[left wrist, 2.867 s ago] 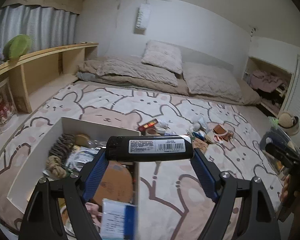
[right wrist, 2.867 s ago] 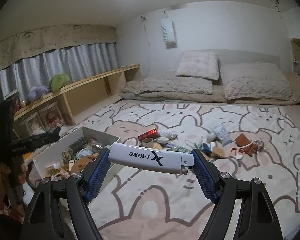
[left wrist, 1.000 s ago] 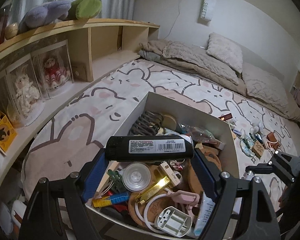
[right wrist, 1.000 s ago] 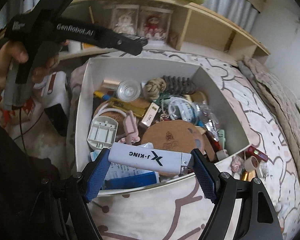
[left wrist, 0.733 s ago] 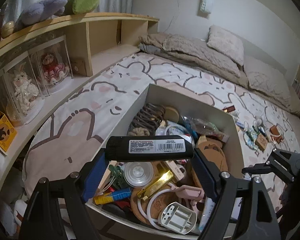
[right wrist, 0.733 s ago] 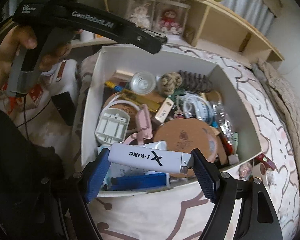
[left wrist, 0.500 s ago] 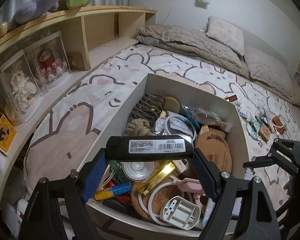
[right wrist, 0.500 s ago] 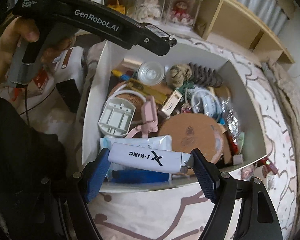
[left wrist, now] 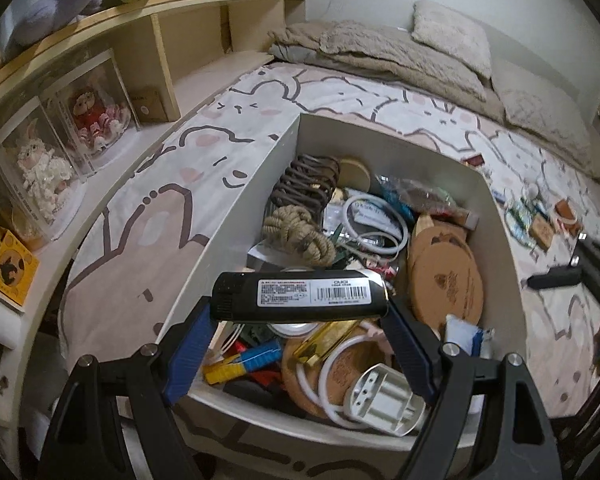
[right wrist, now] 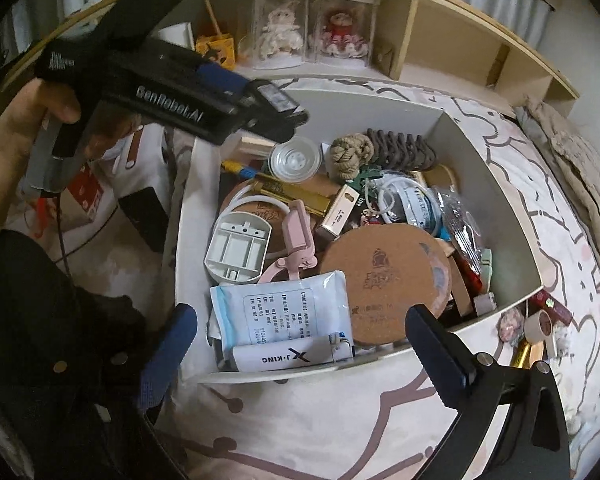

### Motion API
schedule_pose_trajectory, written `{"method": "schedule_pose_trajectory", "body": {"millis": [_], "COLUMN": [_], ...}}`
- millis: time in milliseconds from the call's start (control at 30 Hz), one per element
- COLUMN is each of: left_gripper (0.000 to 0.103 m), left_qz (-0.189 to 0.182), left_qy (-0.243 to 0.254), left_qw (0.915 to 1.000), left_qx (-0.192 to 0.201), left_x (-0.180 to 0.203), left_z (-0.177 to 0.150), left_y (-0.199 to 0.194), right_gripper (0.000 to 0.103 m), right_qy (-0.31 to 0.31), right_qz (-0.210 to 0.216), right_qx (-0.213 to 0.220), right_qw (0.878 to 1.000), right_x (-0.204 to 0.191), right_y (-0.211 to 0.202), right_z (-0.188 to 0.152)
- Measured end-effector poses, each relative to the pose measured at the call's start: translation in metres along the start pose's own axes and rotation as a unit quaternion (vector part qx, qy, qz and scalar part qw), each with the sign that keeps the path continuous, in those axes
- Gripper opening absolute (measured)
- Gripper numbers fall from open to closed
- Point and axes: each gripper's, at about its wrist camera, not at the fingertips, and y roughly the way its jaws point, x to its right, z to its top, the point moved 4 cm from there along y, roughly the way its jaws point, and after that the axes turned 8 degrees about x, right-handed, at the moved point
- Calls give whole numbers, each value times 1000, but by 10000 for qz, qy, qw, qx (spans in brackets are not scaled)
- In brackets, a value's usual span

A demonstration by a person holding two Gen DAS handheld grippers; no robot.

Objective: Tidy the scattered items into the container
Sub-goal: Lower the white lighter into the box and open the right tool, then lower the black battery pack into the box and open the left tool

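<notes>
Right wrist view: the patterned bedcover (right wrist: 320, 432) fills the floor of the scene, and on it sits the open white container (right wrist: 500, 216), crammed with odds and ends. Largest inside is a round cork coaster (right wrist: 384, 276), then a white medical pack (right wrist: 283, 308), a grey plastic bracket (right wrist: 235, 252), a coil of white cable (right wrist: 404, 196), a knotted rope ball (right wrist: 350, 156), a clear round lid (right wrist: 295, 160) and a gold bar-shaped item (right wrist: 291, 196). The white lighter (right wrist: 287, 356) lies inside, against the near wall, its long axis running left to right along that wall, metal head to the right. The right gripper (right wrist: 300, 344) hangs just above it, jaws opening wide, the blue pads clear of the lighter on both sides.

In the left wrist view, the left gripper (left wrist: 300, 320) is clamped on the black lighter (left wrist: 300, 296) by its two ends, over the near part of the container. That lighter sits crosswise, long axis left to right, barcode label facing the camera. A few loose items (left wrist: 536, 220) lie on the bedcover beyond the container.
</notes>
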Motion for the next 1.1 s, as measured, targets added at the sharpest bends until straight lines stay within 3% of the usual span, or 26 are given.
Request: {"method": "schedule_pose_trajectory", "body": {"millis": [167, 533, 667, 1100], "left_gripper": [83, 84, 84, 89], "left_qz": [67, 221, 461, 387], "left_qy": [388, 606, 682, 463], "left_qw": [9990, 9961, 9947, 9974], "left_qx": [-226, -606, -620, -392], "left_x": [3, -6, -11, -14], "left_z": [-10, -23, -24, -16], "left_y": [5, 14, 14, 2], "right_gripper": [103, 103, 103, 103], "right_qy": [233, 901, 1050, 1416], "right_qz": [-166, -315, -314, -372], "right_qx": [119, 439, 560, 783], "right_qw": [9995, 9945, 9924, 9861], "right_x": [5, 14, 14, 18], "right_y": [-8, -29, -34, -46], "right_z": [1, 8, 12, 16]}}
